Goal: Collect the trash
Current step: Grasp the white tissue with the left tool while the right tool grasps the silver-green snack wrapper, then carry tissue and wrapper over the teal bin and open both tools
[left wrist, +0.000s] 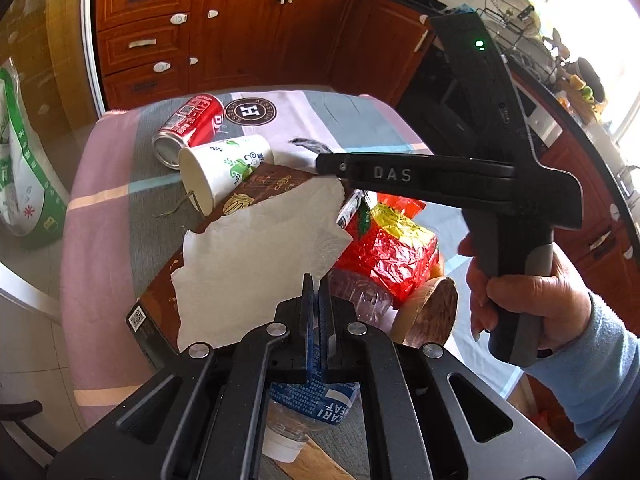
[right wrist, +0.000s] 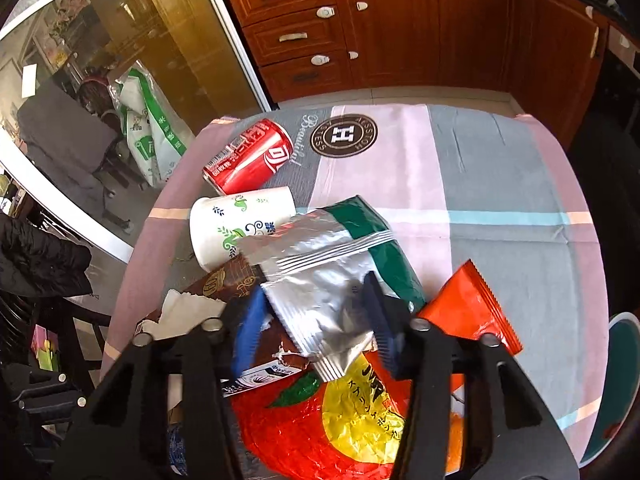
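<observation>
Right claw point(right wrist: 316, 320) spread around the silver wrapper point(right wrist: 320, 280), centre frame. Left claw point(left wrist: 318, 300) pressed together, seemingly empty. Advise pinching the wrapper alone.

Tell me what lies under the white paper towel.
The paper towel drapes over a brown box, whose ends show on both sides. The box's middle and whatever else sits beneath the towel are covered.
</observation>
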The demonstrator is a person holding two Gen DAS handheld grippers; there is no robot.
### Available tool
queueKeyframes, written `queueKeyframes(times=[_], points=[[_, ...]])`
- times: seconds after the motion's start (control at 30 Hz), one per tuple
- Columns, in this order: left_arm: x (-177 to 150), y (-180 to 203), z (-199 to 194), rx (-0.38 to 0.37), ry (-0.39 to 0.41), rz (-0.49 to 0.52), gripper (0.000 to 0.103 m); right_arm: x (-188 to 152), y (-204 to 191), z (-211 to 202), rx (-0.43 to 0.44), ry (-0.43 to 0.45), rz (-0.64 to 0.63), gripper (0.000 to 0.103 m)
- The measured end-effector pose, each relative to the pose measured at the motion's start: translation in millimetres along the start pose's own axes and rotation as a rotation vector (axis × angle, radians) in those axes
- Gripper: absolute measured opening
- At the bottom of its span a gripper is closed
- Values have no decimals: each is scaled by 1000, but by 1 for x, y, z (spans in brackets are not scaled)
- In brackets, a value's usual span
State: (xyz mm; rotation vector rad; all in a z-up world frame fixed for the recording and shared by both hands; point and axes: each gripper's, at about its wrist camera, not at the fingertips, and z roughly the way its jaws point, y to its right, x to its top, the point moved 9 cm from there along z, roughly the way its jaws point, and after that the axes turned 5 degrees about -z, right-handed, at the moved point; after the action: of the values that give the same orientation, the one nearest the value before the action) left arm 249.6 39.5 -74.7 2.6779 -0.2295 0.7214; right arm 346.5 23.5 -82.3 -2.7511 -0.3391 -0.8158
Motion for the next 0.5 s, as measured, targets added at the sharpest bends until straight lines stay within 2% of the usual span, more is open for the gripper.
queueKeyframes(times=[0.2,0.5], points=[[6,12,-8,9,28,5,2,10,11,-46,-19,101,11,7],[20,72,-38,4,92,96,2,2,59,-135,-47,229,66,3]])
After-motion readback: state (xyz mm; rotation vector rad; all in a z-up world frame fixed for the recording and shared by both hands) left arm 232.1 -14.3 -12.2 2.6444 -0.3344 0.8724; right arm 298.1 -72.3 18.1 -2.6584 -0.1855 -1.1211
